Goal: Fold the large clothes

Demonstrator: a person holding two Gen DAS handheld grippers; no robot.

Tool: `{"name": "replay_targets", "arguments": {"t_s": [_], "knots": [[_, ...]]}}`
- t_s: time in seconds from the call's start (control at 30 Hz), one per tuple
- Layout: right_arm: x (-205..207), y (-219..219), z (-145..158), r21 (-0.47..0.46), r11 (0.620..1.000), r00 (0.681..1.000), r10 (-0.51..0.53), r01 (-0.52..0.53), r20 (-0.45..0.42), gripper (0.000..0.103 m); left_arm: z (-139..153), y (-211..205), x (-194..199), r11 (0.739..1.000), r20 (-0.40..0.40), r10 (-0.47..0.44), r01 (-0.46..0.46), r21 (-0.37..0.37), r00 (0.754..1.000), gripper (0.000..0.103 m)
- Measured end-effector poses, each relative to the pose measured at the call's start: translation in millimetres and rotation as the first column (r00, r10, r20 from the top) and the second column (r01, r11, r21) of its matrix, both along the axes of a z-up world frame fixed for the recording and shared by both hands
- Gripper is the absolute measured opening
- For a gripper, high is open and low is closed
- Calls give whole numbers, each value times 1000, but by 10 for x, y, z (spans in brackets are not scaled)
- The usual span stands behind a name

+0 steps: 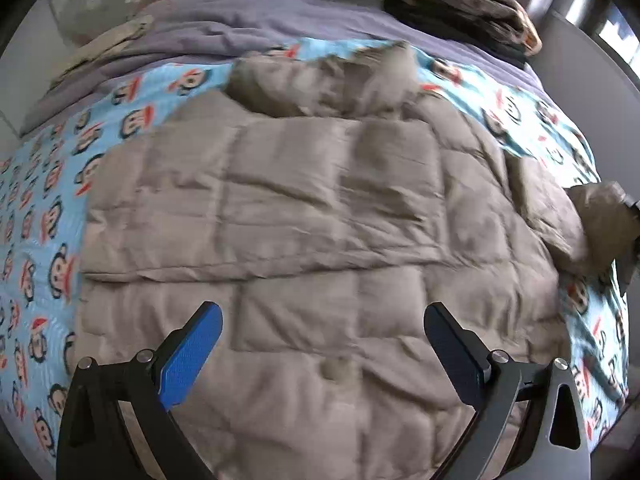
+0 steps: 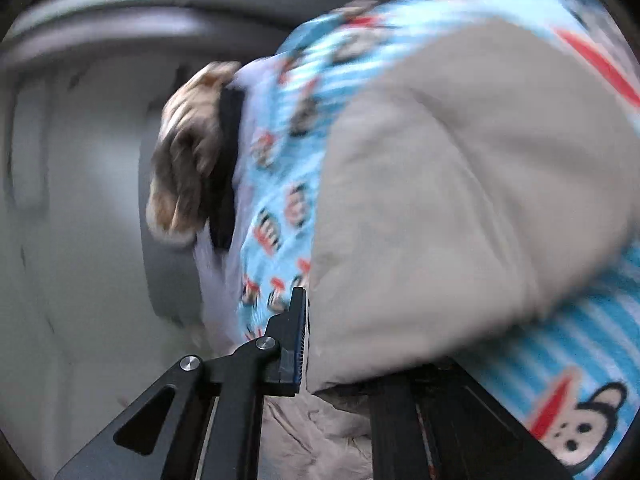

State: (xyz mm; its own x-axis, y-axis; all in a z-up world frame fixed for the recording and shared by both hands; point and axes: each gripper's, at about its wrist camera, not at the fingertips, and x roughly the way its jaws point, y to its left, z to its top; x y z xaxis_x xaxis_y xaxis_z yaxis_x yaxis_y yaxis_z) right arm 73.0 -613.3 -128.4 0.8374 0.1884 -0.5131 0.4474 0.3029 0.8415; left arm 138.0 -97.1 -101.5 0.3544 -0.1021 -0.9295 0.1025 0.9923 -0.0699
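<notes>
Beige quilted puffer jacket [image 1: 304, 208] spread lengthwise ahead of wide-open, empty left gripper [image 1: 323, 344]; right gripper [image 2: 316, 340] clamped on its right sleeve [image 2: 460, 200], nearer for folding inward.

No text, label, brand or number can be read in either view. The only printed marking is a repeated cartoon monkey-face pattern on the blue striped bedsheet [image 1: 48, 184], which carries no lettering.
</notes>
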Motion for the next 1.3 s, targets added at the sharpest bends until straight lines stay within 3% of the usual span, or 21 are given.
{"name": "replay_targets", "arguments": {"t_s": [0.1, 0.17, 0.27, 0.33, 0.47, 0.6, 0.77, 0.83, 0.9, 0.93, 1.0, 1.07, 1.17, 1.23, 1.27, 1.3], "knots": [[481, 547, 443, -197, 968, 987, 161, -154, 17, 11, 5, 258, 88, 999, 18, 40, -40, 6, 999, 101], [763, 962, 665, -318, 914, 963, 269, -253, 9, 11, -11, 417, 142, 998, 24, 70, -70, 4, 997, 101], [1250, 1897, 889, -510, 749, 885, 462, -424, -58, 11, -23, 692, 230, 992, 39, 124, -124, -6, 992, 101], [1449, 2462, 843, -568, 647, 829, 547, -509, -119, 11, -21, 867, 279, 988, 50, 156, -155, -14, 987, 101], [1760, 3342, 435, -555, 519, 724, 646, -650, -243, 11, -27, 1197, 355, 979, 81, 202, -200, -35, 976, 101], [1733, 3843, -40, -544, 413, 653, 656, -731, -379, 11, -132, 1393, 401, 972, 78, 233, -228, -62, 969, 101], [1592, 3991, -454, -507, 334, 588, 634, -794, -503, 11, -318, 1429, 473, 962, 39, 257, -252, -108, 966, 101], [1590, 3956, -465, -494, 335, 580, 631, -803, -515, 12, -372, 1400, 509, 961, 26, 254, -249, -123, 967, 101], [1556, 3873, -412, -465, 365, 581, 633, -807, -512, 22, -398, 1357, 538, 962, 23, 244, -240, -131, 969, 101], [1525, 3789, -357, -444, 404, 595, 635, -800, -493, 28, -402, 1336, 560, 964, 23, 237, -232, -132, 971, 101], [1430, 3589, -236, -418, 499, 650, 629, -759, -427, 65, -394, 1301, 581, 966, 27, 223, -217, -138, 975, 101], [1323, 3332, -146, -397, 603, 721, 599, -692, -349, 68, -385, 1281, 616, 966, 28, 214, -207, -156, 976, 101], [1307, 2883, -176, -308, 763, 820, 491, -568, -294, 68, -363, 1309, 670, 957, 26, 209, -199, -211, 978, 101], [1405, 2729, -230, -275, 813, 850, 434, -513, -299, 60, -336, 1353, 699, 938, 28, 204, -187, -292, 979, 101], [1459, 2676, -246, -273, 824, 857, 414, -496, -307, 24, -324, 1373, 704, 929, 30, 203, -183, -323, 979, 101], [1530, 2674, -236, -285, 819, 855, 409, -498, -320, 12, -314, 1411, 716, 913, 26, 203, -180, -366, 979, 101]]}}
